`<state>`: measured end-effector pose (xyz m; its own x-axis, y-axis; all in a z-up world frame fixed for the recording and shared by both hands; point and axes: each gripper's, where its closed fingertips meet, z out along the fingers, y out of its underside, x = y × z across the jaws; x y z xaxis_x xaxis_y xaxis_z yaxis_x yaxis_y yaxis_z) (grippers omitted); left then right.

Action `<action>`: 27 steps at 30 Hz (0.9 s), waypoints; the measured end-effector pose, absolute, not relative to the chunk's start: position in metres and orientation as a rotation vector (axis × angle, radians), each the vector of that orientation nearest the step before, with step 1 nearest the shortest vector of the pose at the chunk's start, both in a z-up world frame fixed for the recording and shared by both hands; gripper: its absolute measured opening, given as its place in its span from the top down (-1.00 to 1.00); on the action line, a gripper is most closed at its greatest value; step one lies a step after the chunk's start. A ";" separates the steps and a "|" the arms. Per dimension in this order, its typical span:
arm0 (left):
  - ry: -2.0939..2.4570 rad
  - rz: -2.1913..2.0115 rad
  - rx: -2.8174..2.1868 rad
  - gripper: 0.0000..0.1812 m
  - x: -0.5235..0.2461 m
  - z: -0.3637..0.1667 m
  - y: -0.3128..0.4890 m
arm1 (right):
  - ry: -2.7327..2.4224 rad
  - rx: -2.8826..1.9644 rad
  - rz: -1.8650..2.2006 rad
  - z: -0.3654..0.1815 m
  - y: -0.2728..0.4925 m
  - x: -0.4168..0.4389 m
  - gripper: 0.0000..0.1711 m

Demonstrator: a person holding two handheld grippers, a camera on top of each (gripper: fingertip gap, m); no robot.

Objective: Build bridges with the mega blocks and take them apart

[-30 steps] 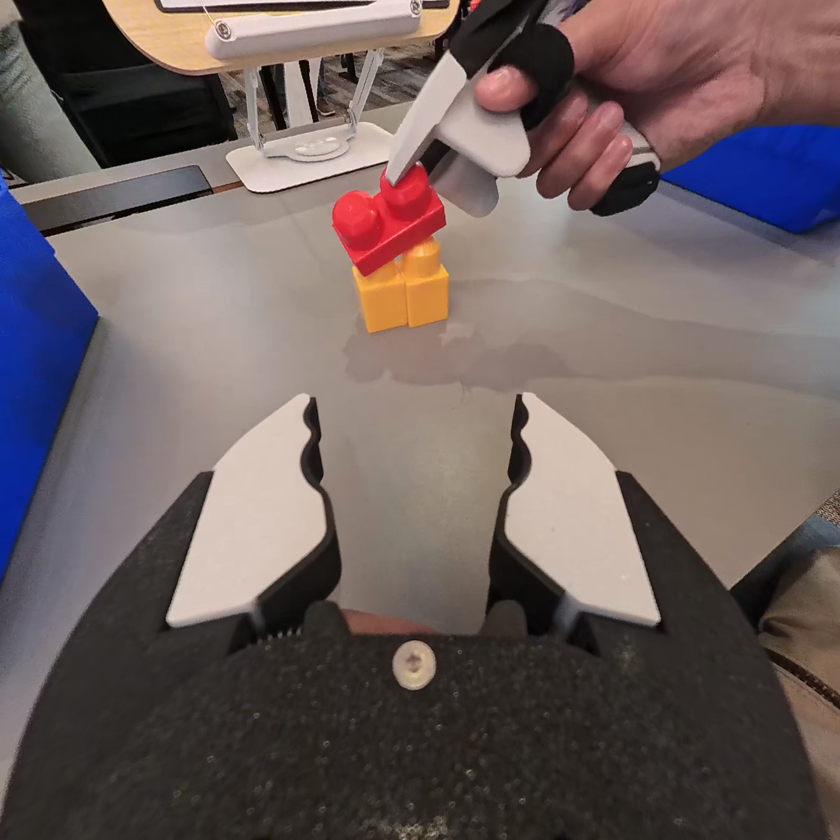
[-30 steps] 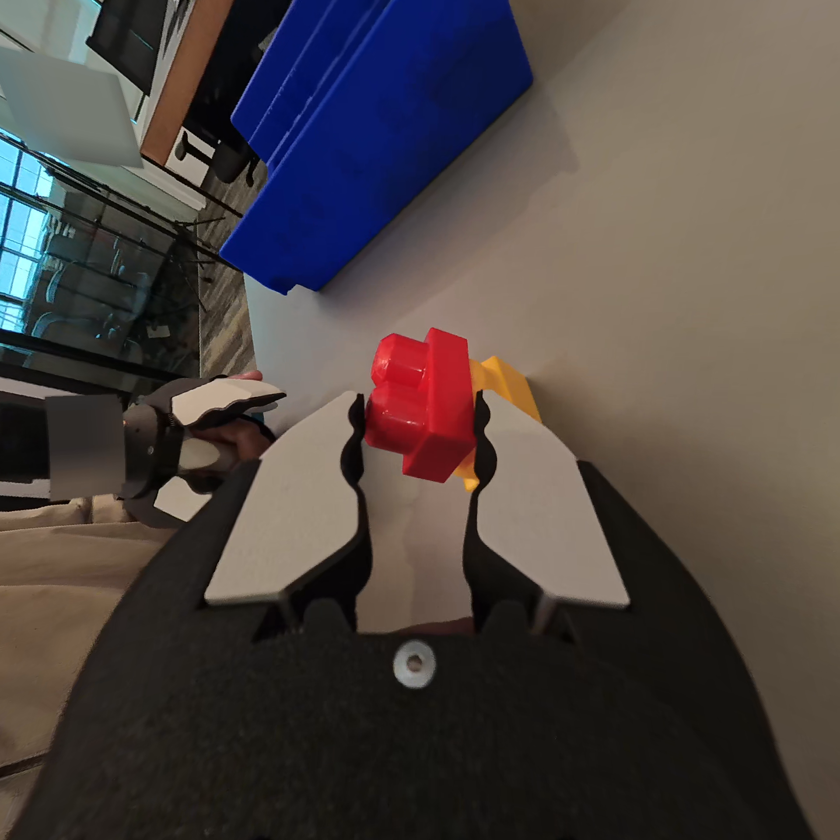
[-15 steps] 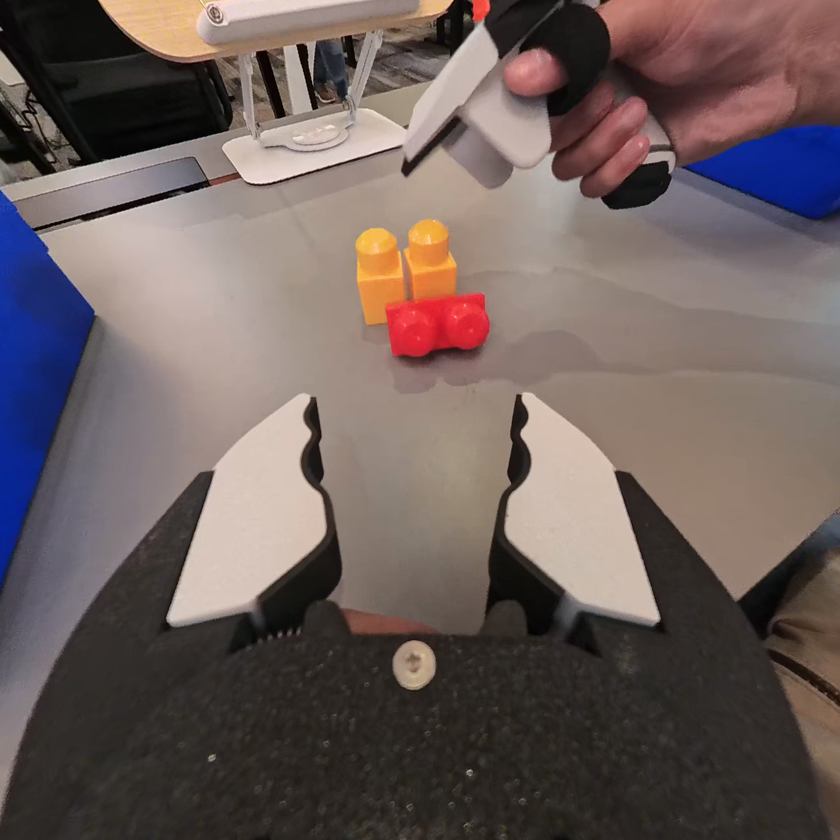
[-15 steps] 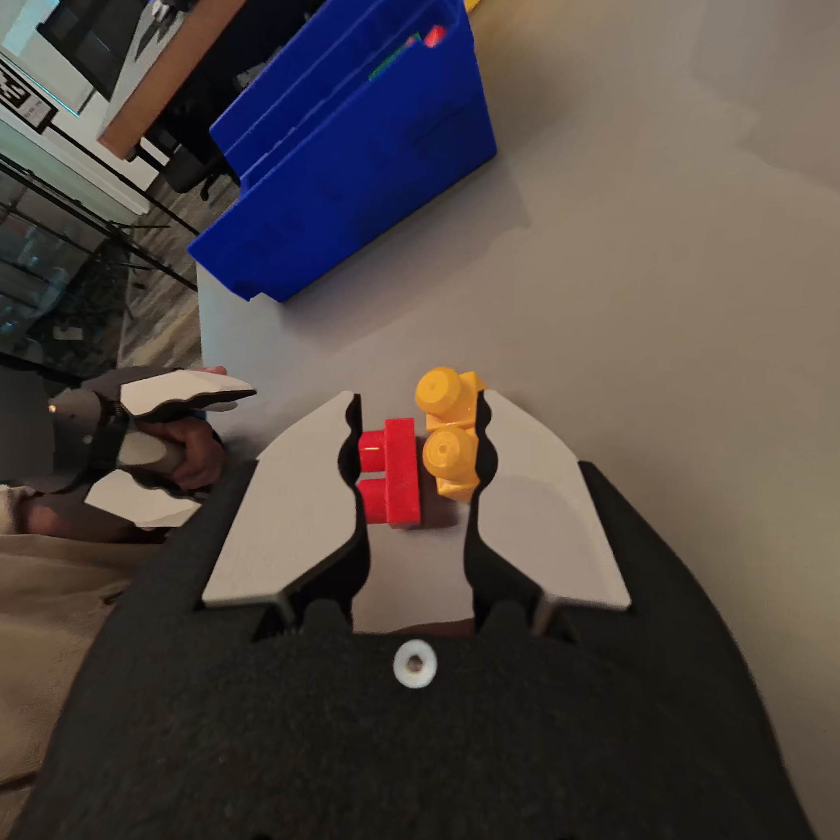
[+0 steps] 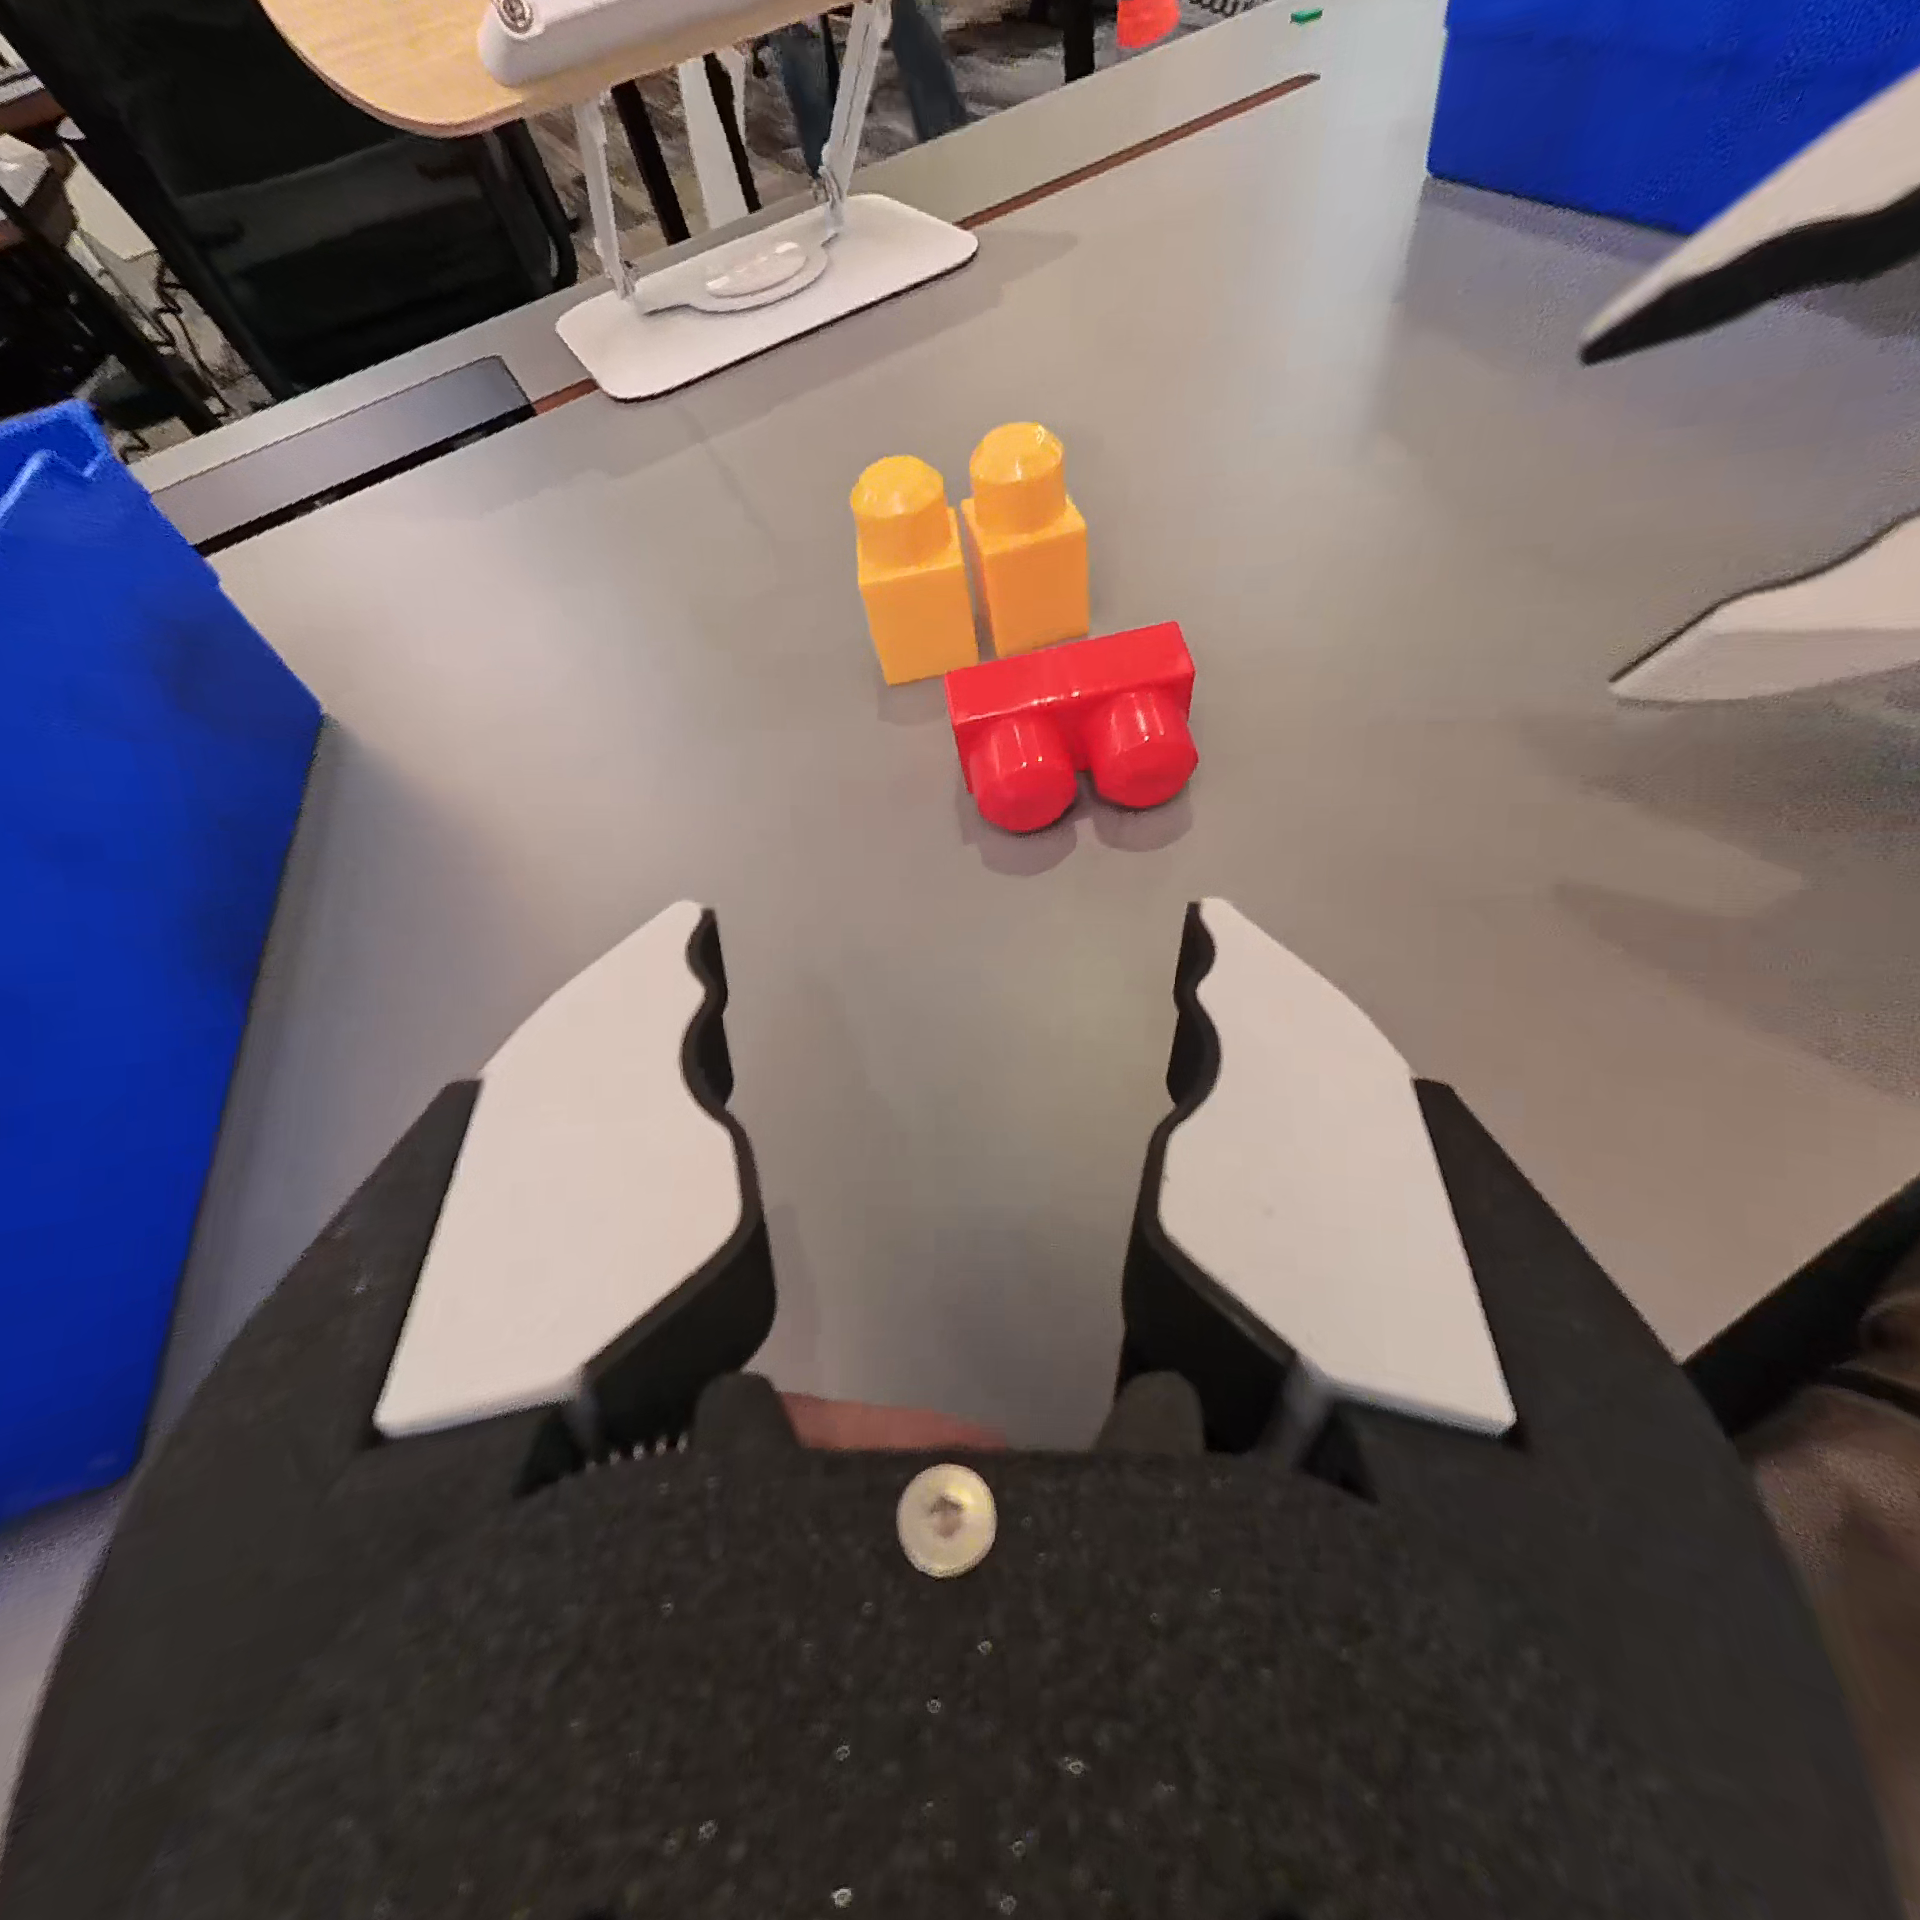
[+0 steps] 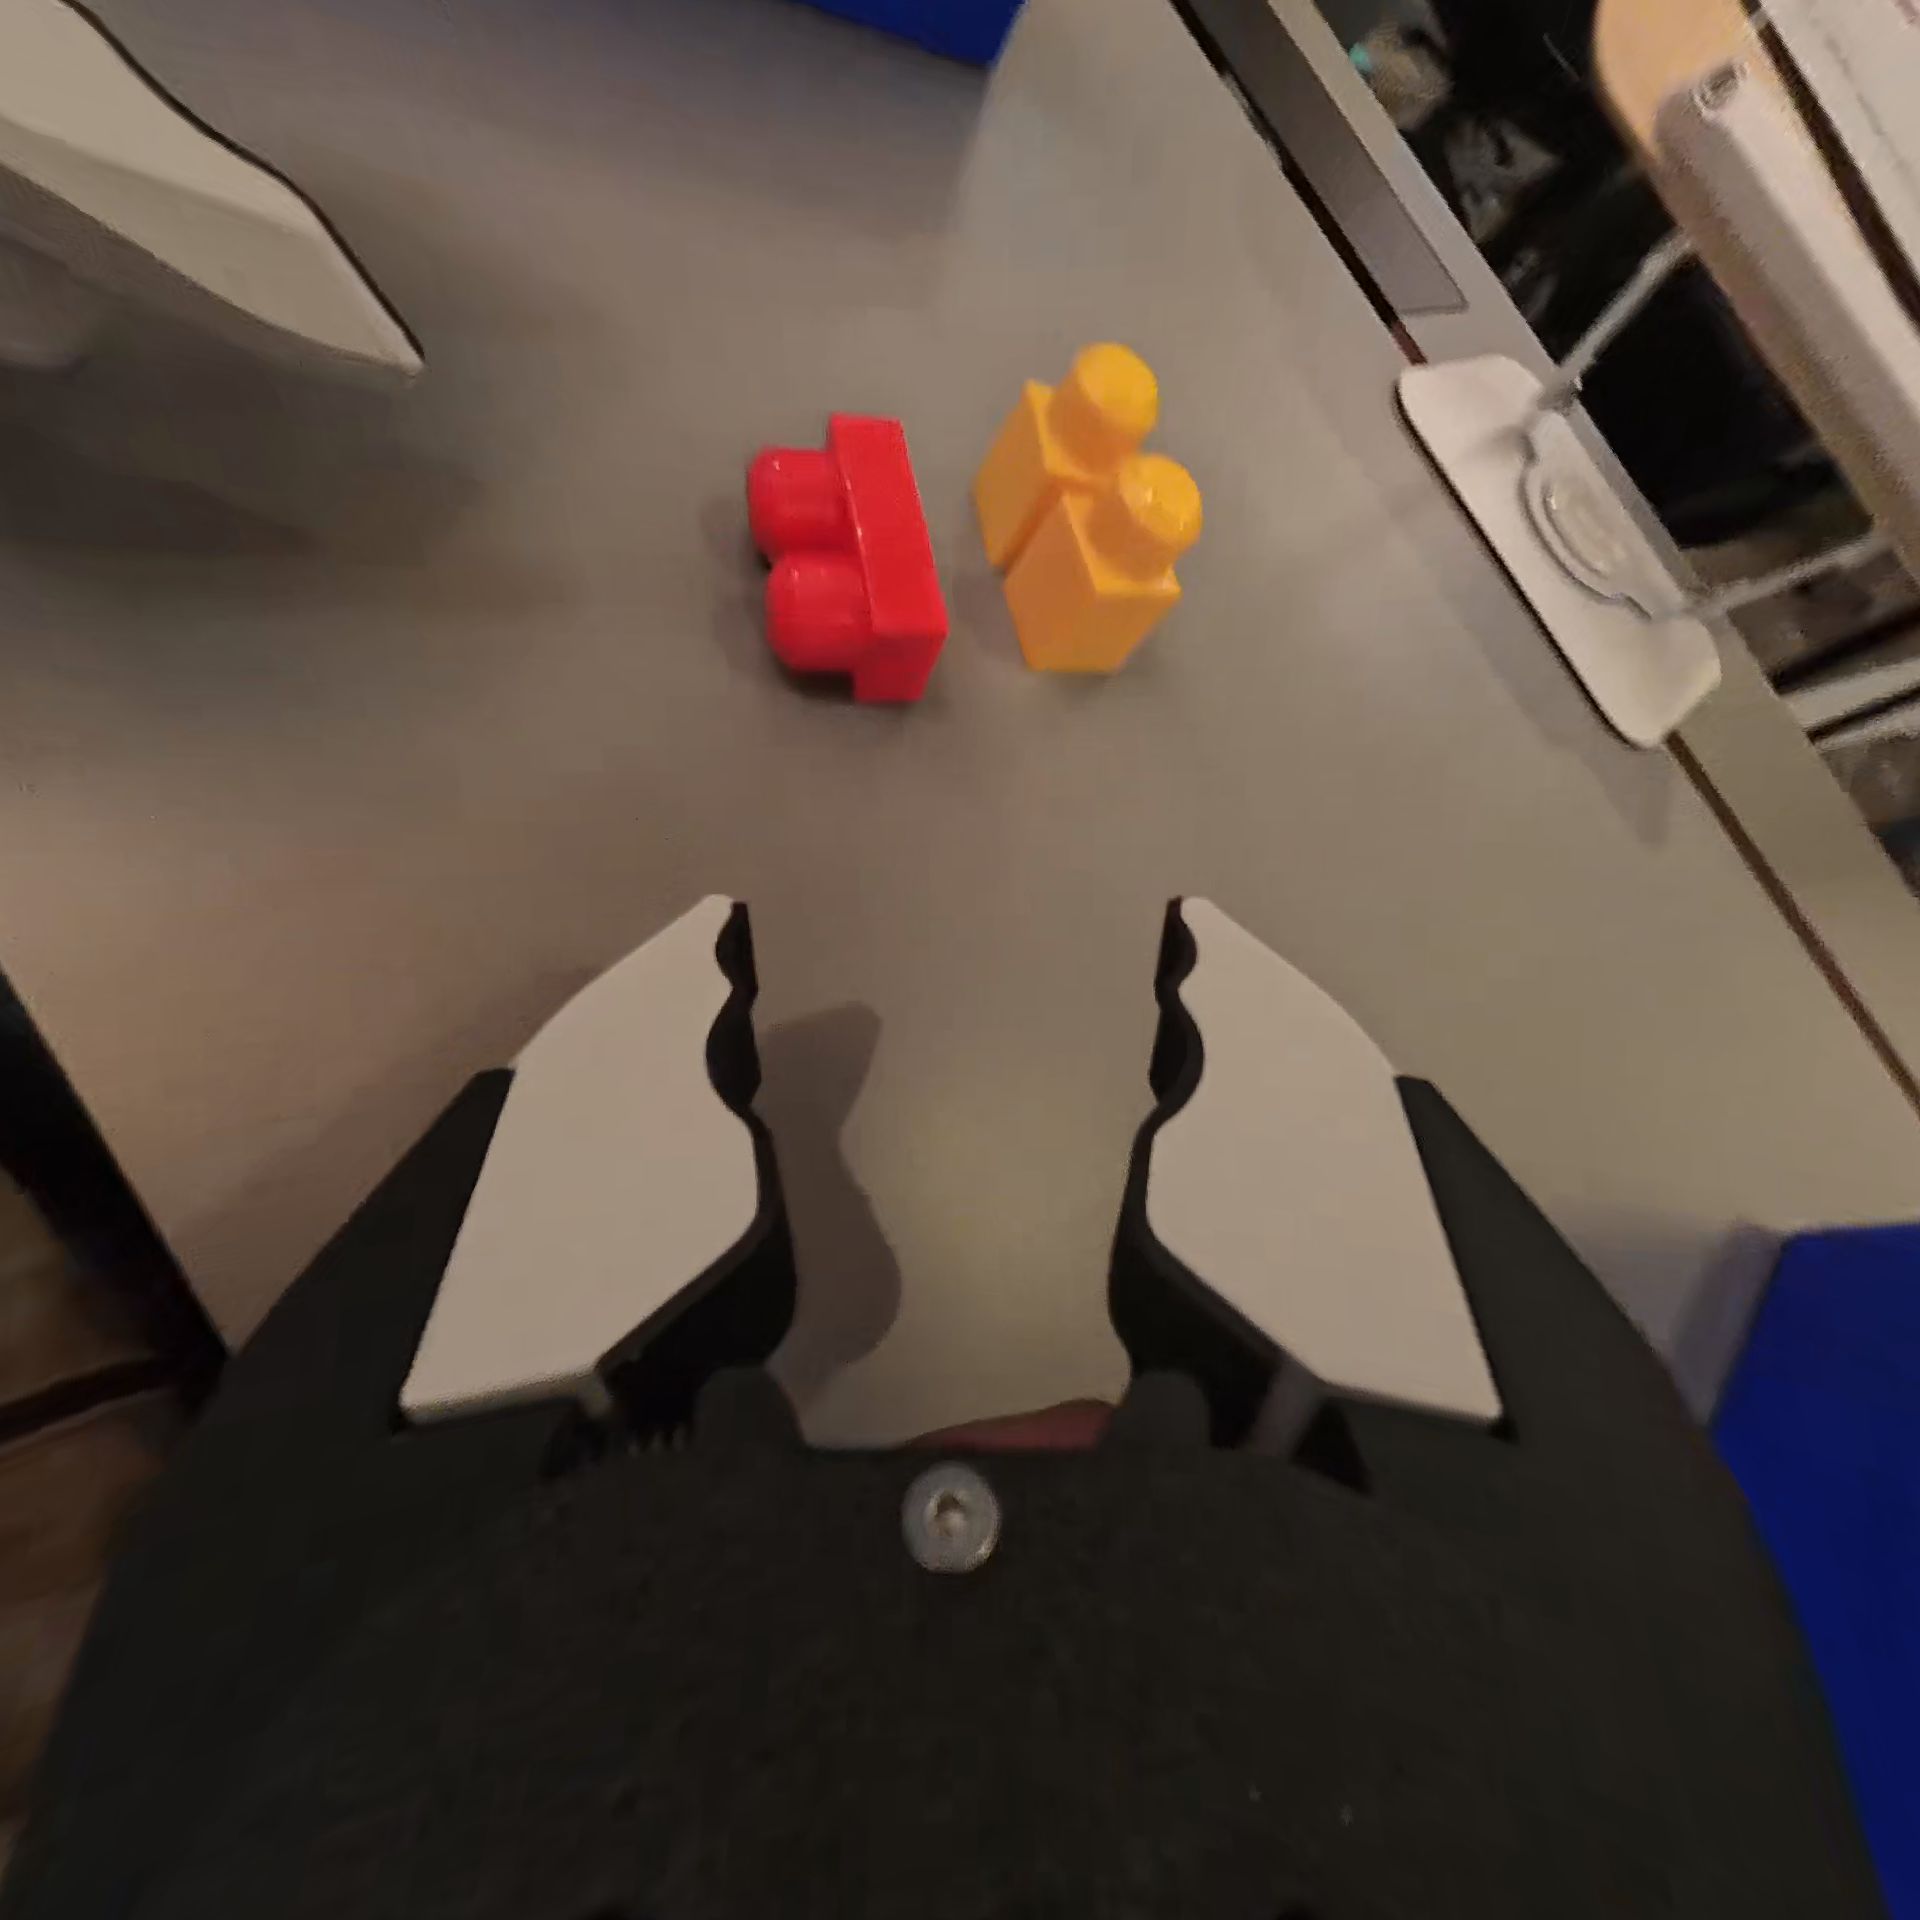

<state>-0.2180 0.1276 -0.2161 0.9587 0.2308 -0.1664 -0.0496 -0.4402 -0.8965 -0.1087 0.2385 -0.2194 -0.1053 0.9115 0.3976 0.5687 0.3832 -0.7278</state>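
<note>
Blocks on the grey table [image 5: 520,727], all loose, nothing in any grip. Two yellow blocks [image 5: 971,556] stand upright side by side, touching, each with a single stud on top. Just beside them, on the near side in the left wrist view, the red block [image 5: 1070,717] lies tipped on its side, its two studs pointing back towards the left hand-held gripper [image 5: 945,914].

That left hand-held gripper hangs wide open and empty, its white fingers [image 5: 582,1174] spread with bare table between them. The red block sits ahead of its tips and a touch to the right, clear of both fingers; the yellow pair is farther on, behind the red one.

Over to the right wrist view: the right hand-held gripper [image 6: 951,909] is spread wide as well and holds nothing. Ahead of its tips the red block [image 6: 852,556] lies left of centre, studs facing left, and the yellow blocks [image 6: 1091,520] stand right of it with a narrow gap between red and yellow. Both are apart from the fingers.

Each hand-held gripper shows at the edge of the other's view, blurred. A blue bin [image 5: 114,935] sits at the left in the left wrist view, and a white stand base [image 5: 769,301] rests at the far edge of the table.
</note>
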 end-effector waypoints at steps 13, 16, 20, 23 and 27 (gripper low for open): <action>-0.282 0.307 -1.965 0.09 -0.227 -0.213 0.120 | -1.653 -1.551 0.499 -0.230 0.244 -0.089 0.09; -0.296 0.371 -1.959 0.09 -0.240 -0.211 0.110 | -1.704 -1.511 0.472 -0.231 0.237 -0.097 0.09; -0.352 0.378 -1.927 0.11 -0.251 -0.209 0.092 | -1.882 -1.322 0.306 -0.231 0.214 -0.129 0.11; -0.396 0.396 -1.893 0.13 -0.259 -0.207 0.076 | -1.975 -1.126 0.197 -0.230 0.200 -0.164 0.22; -0.431 0.420 -1.873 0.14 -0.268 -0.209 0.060 | -2.052 -1.032 0.092 -0.243 0.204 -0.197 0.25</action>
